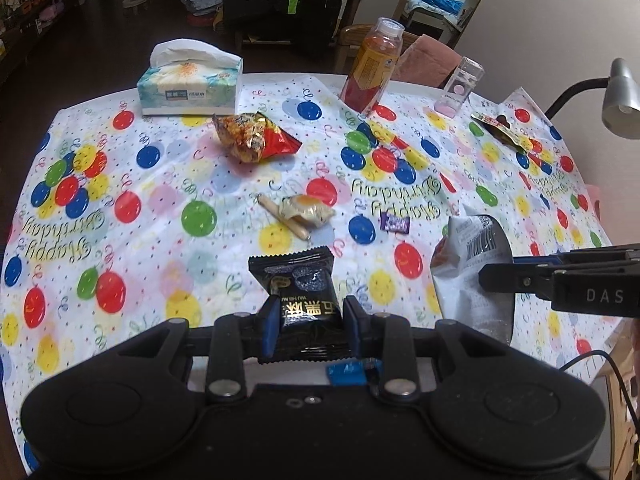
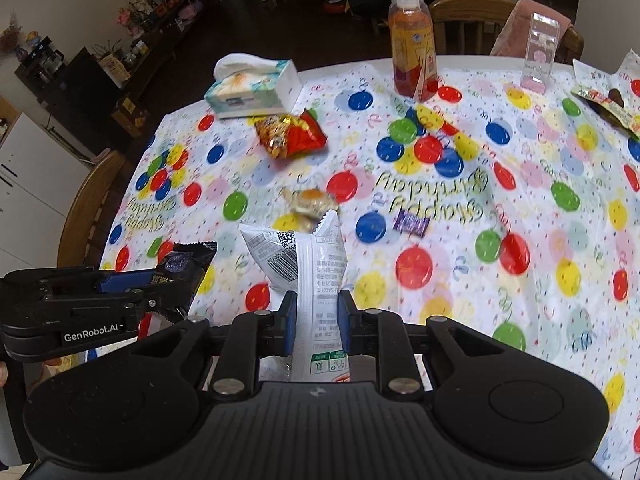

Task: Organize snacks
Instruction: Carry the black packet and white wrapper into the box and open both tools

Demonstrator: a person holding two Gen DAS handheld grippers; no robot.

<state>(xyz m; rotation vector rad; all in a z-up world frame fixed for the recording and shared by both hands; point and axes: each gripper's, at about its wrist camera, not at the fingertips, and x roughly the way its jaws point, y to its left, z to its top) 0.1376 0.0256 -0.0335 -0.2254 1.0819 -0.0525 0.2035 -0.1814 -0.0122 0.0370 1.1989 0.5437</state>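
A juice bottle [image 2: 412, 46] with orange and red liquid stands upright at the far side of the table, and near it a clear plastic box [image 2: 540, 54] stands with something pink at its bottom. A tissue box [image 1: 190, 86] with a white tissue sticking out sits at the far left. The left gripper [image 1: 308, 326] is clenched on a black snack packet [image 1: 302, 300], which it holds above the near edge of the table. The right gripper [image 2: 317, 322] is clenched on a white snack bag [image 2: 312, 264], which stands up between its blue pads. The table is covered with a white cloth [image 2: 520, 216] printed with coloured balloons and "Happy Birthday". On the cloth lie a red and gold snack bag [image 1: 252, 138], a gold wrapped snack [image 1: 306, 210] over a thin stick snack [image 1: 282, 216], a small purple candy [image 1: 395, 223], and an opened wrapper [image 2: 608, 106] at the far right. Behind the table are wooden chairs [image 2: 468, 16], a dark floor and shelves. A grey lamp [image 1: 620, 100] leans in from the right.
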